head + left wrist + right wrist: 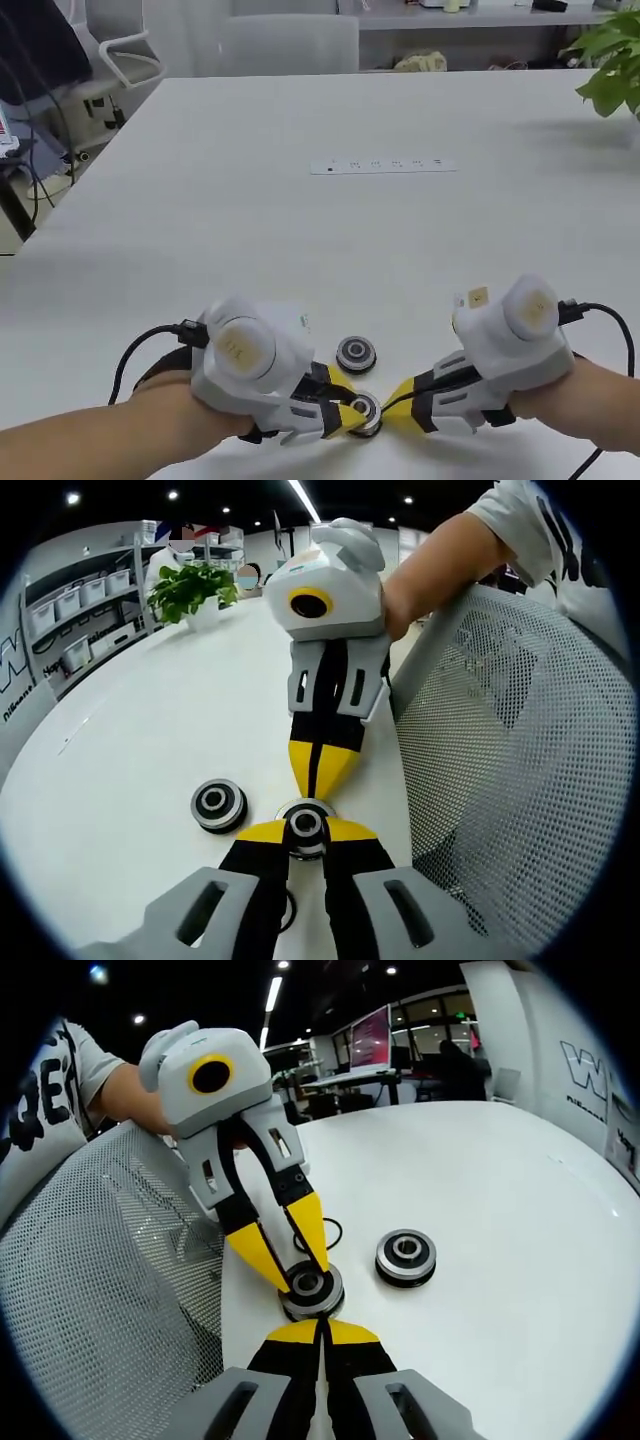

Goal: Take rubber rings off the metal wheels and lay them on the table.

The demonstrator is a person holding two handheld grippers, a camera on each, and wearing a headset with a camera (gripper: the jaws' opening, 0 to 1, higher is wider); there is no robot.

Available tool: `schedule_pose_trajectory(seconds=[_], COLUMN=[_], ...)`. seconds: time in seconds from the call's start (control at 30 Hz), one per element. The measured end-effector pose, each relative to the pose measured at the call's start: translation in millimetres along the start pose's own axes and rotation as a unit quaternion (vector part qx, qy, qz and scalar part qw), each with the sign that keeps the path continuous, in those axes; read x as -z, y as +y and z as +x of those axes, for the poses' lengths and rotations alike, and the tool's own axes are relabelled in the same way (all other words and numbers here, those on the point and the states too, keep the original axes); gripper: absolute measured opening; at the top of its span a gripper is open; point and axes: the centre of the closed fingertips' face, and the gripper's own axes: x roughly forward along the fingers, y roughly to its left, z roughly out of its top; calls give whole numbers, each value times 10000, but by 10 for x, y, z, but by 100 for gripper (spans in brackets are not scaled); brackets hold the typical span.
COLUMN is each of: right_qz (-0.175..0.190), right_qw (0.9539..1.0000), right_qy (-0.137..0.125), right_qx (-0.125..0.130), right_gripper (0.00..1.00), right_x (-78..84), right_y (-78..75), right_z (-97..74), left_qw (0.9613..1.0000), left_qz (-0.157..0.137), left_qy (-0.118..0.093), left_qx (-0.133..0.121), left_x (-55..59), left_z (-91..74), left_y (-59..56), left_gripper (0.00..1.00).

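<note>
At the white table's [300, 230] near edge, my left gripper [343, 416] pinches a small round metal wheel [365, 409] steady while my right gripper [393, 405], jaws pressed together, noses its rim, apparently to pry off the black rubber ring [335, 1300]; a second wheel [356, 353] waits just beyond.

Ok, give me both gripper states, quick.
Left gripper: shut on the near wheel, a jaw on each side.
Right gripper: shut, tips together against that wheel's edge.
</note>
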Motion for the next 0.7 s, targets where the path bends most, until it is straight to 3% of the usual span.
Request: schedule_pose_trajectory(seconds=[0.1, 0.27, 0.53, 0.63, 0.7], right_qz=[34, 436, 858, 1118, 1107], right_qw=[10000, 9988, 9954, 9919, 9919], right_qy=[-25, -188, -345, -544, -557], right_qx=[-31, -121, -231, -262, -274], right_gripper=[0, 0, 0, 0, 0], right_x=[-7, -31, -59, -130, -126], right_y=[4, -17, -17, -28, -23], right_z=[-12, -53, -76, -105, -96], left_qw=[10000, 10000, 10000, 10000, 10000], left_qz=[6, 11, 9, 2, -3], left_qy=[1, 7, 3, 8, 16], left_qx=[2, 4, 7, 7, 5], left_x=[-1, 0, 1, 2, 2], left_z=[0, -1, -2, -3, -2], left_y=[0, 0, -1, -1, 0], left_gripper=[7, 7, 7, 7, 7])
